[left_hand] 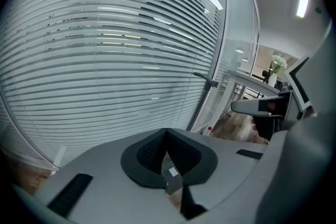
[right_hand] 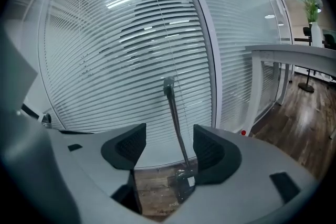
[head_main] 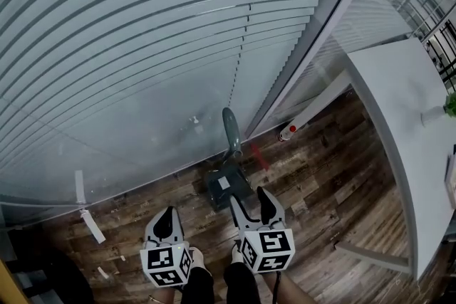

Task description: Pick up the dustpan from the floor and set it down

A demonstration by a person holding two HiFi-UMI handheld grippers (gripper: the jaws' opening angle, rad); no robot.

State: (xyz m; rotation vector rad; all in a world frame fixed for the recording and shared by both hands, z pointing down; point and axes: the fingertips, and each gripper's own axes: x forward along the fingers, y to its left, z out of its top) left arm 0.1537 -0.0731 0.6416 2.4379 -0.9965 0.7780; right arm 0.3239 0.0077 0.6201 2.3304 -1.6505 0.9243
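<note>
Dustpan (head_main: 226, 187) work looks either unstarted or just finished: the pan sits on the wooden floor (head_main: 320, 174) at the foot of the glass wall (head_main: 142, 46), free of both tools. The right gripper (head_main: 253, 204) hovers just before it with its jaws spread wide and nothing between the pads. The left gripper (head_main: 165, 218) has its jaws pressed together, empty. The dustpan is dark grey, with a white label (head_main: 224, 183) on the pan and a long handle (right_hand: 176, 118) rising upright against the glass.
</note>
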